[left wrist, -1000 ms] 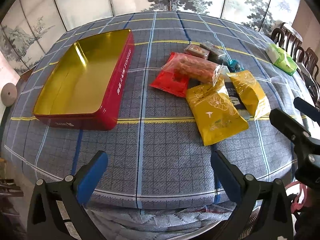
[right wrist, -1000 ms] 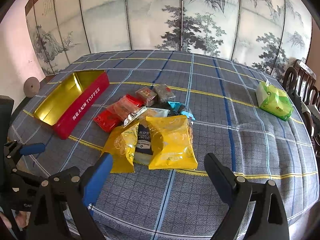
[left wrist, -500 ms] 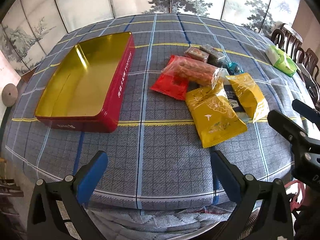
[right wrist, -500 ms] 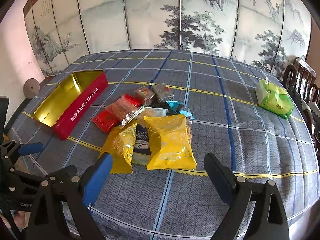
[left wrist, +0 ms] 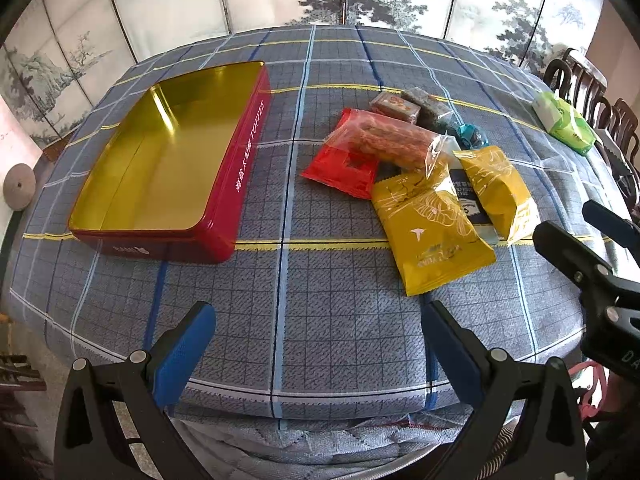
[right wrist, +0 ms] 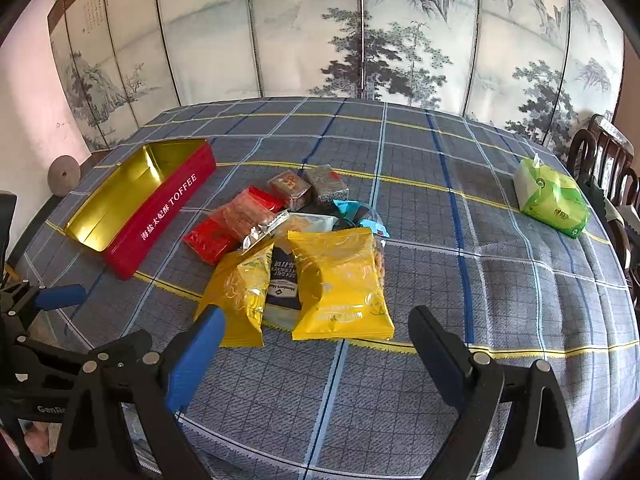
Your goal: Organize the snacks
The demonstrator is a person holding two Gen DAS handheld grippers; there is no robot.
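Note:
An empty red toffee tin (left wrist: 172,160) (right wrist: 148,208) with a gold inside lies on the left of the table. To its right is a heap of snacks: two yellow bags (left wrist: 430,228) (right wrist: 340,284), a red packet (left wrist: 344,164) (right wrist: 212,236), a clear bag of orange snacks (left wrist: 396,140), a dark blue packet (right wrist: 284,280) and small wrapped blocks (right wrist: 308,188). My left gripper (left wrist: 316,344) hangs open over the near table edge, holding nothing. My right gripper (right wrist: 316,340) is open just before the yellow bags, and shows in the left wrist view as well, at the right edge.
A green and white tissue pack (left wrist: 566,122) (right wrist: 552,198) lies at the far right of the checked tablecloth (left wrist: 320,300). Dark wooden chairs (right wrist: 604,160) stand beyond it. A painted folding screen (right wrist: 360,40) closes off the back.
Both grippers have drifted slightly forward over the table. The tin and snacks sit a little lower in the views. Nothing was grasped.

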